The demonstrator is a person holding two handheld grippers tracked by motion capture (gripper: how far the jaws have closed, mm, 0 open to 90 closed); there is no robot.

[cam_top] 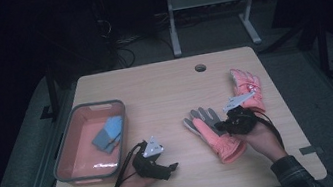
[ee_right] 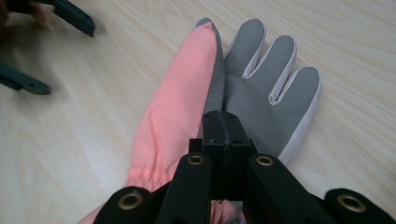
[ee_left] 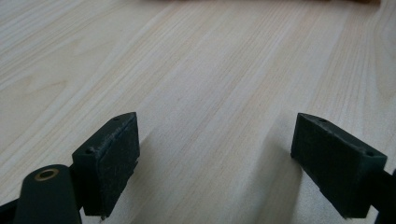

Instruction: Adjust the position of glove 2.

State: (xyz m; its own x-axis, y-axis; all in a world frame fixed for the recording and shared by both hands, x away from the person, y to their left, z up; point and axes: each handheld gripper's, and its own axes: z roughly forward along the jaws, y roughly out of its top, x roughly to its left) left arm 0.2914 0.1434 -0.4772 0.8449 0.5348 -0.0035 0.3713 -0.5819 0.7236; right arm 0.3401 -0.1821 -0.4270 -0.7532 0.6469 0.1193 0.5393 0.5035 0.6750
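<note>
Right gripper [cam_top: 225,125] is clamped on the near glove [cam_top: 214,134]. In the right gripper view the jaws meet on the palm of that glove [ee_right: 243,88], with no gap between the pads. The glove lies palm up on the table [cam_top: 164,89], grey grip side showing and grey fingers pointing away from the person. One pink edge is folded over the palm on the side toward the bin, and the pink cuff is toward the person.

Landmark is the near glove:
- The second glove [cam_top: 247,88] lies just beyond it to the right, pink side up. The right gripper's grey plate sits over the gap between the two, so I can't tell whether they touch.
- The left gripper [cam_top: 166,167] is to its left, nearer the table's front edge and apart from it. Its jaws are spread wide over bare wood with nothing between them [ee_left: 210,140]. The right gripper view shows those open jaws [ee_right: 51,46] off the pink edge.
- The bin [cam_top: 64,163], grey rim with pink inside, is far left at the table edge, with a blue cloth [cam_top: 109,133] lying in it.
- The cable hole [cam_top: 200,68] is farther back on the table, near the far edge.

Nothing lies on the table between the near glove and the bin except the left gripper and its cable.
</note>
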